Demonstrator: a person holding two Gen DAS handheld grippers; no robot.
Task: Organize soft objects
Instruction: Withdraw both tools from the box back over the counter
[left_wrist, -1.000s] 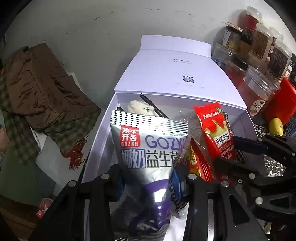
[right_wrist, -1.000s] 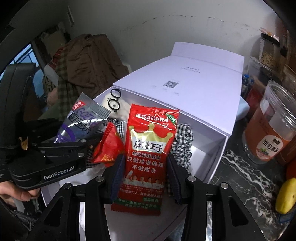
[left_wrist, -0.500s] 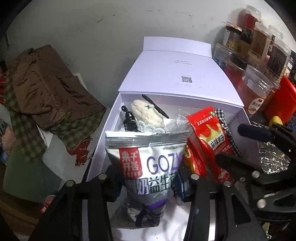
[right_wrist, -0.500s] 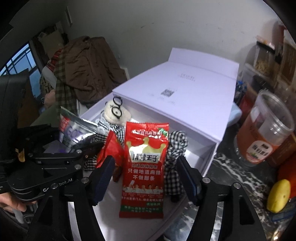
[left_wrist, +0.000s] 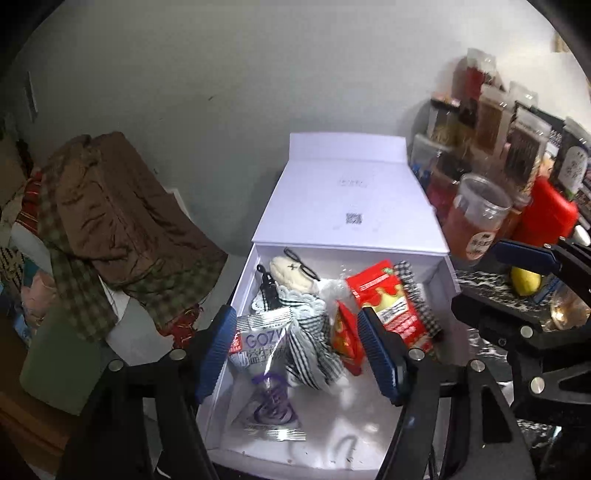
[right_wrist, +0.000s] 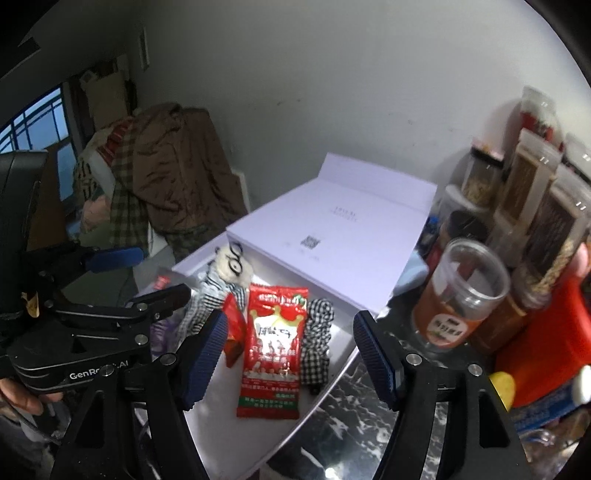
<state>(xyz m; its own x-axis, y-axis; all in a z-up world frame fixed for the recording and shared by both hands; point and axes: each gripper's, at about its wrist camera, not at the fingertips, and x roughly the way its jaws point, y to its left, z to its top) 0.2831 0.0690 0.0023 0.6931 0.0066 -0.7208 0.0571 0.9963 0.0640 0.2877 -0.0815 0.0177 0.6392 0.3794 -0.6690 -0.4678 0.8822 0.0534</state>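
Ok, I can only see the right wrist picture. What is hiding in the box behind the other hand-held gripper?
Observer: A silver snack packet lies flat in the white box, near its left wall.
Operator: Is that gripper holding it?
Observer: No. The left hand-held gripper has its jaws opening, and the packet lies below them, untouched.
Operator: Anything else I can't see?
Observer: A small black clip-like thing lies beside the doll, by its head.
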